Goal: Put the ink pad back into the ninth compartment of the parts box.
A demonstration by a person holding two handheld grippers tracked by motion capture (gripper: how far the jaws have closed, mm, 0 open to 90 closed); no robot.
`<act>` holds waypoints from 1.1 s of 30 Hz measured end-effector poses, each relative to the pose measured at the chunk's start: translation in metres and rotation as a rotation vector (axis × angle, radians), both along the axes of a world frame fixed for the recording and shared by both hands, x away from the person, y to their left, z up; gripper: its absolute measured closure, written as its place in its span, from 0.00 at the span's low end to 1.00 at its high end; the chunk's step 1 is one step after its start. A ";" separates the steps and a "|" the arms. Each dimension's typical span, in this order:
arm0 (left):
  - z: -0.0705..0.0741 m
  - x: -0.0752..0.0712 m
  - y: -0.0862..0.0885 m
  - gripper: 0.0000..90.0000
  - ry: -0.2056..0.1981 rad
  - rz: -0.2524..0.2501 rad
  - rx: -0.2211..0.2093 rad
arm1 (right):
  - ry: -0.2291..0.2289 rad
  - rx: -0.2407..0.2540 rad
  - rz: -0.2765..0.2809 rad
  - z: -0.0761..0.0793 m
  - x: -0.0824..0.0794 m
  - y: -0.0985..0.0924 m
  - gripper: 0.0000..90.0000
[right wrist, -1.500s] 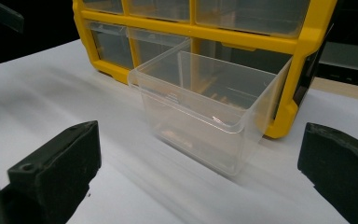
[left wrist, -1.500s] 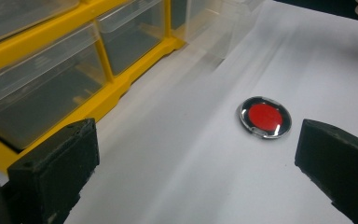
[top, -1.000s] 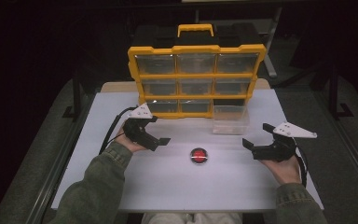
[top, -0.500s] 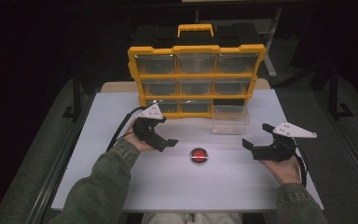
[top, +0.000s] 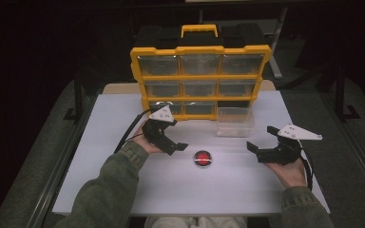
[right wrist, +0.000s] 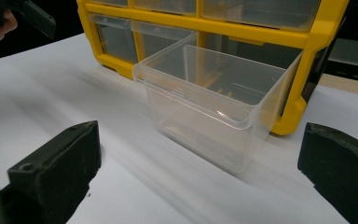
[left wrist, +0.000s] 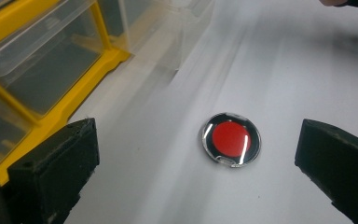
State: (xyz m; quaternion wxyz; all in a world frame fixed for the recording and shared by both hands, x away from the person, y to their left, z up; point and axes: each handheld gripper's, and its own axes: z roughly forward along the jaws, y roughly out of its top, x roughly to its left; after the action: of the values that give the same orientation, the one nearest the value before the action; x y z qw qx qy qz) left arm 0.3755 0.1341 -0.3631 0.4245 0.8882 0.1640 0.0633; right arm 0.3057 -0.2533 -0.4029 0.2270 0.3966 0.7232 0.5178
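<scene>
**Jaws wide, left closing on the disc**

Fingers on both grippers spread wide, nothing held. Left gripper (top: pixel 173 142) has slid in towards the small round red disc with clear rim (top: pixel 203 158) vs a sec ago; the disc now sits between its jaws in the left gripper view, flat on the white table (top: pixel 123 190). Probably lining up a pick. Right gripper (top: pixel 261 151) unchanged, facing the clear plastic drawer bin (top: pixel 235 121) pulled out in front of the yellow compartment organiser (top: pixel 200 78).
</scene>
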 end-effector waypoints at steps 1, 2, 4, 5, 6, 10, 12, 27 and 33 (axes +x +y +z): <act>0.000 0.000 -0.002 0.00 0.002 -0.003 0.000 | 0.000 0.000 0.001 0.000 0.000 0.000 0.00; 0.000 0.000 -0.005 0.00 0.003 -0.011 0.003 | 0.000 0.001 0.001 0.000 0.000 0.000 0.00; 0.000 0.000 -0.010 0.00 0.002 -0.023 0.009 | 0.000 0.001 0.001 0.000 0.000 0.000 0.00; 0.000 0.000 -0.012 0.00 0.001 -0.025 0.010 | 0.000 0.001 0.001 0.000 0.000 0.000 0.00; 0.000 0.001 -0.014 0.00 0.000 -0.031 0.015 | 0.000 0.001 0.002 0.000 0.000 0.000 0.00; -0.003 0.002 -0.020 0.00 0.006 -0.042 0.031 | -0.001 0.002 0.003 0.000 0.000 0.000 0.00; -0.005 0.002 -0.023 0.00 0.011 -0.046 0.038 | -0.001 0.002 0.004 0.000 0.000 -0.001 0.00; -0.018 0.003 -0.041 0.00 0.019 -0.085 0.106 | 0.005 -0.002 0.010 -0.001 0.001 0.000 0.00; -0.024 0.002 -0.049 0.00 0.022 -0.108 0.129 | 0.006 -0.005 0.013 -0.001 0.001 0.001 0.00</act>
State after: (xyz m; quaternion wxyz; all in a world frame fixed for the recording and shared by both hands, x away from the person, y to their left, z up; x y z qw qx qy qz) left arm 0.3777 0.0850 -0.3871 0.3672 0.9219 0.1163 0.0412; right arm 0.3065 -0.2526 -0.4038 0.2225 0.3930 0.7276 0.5163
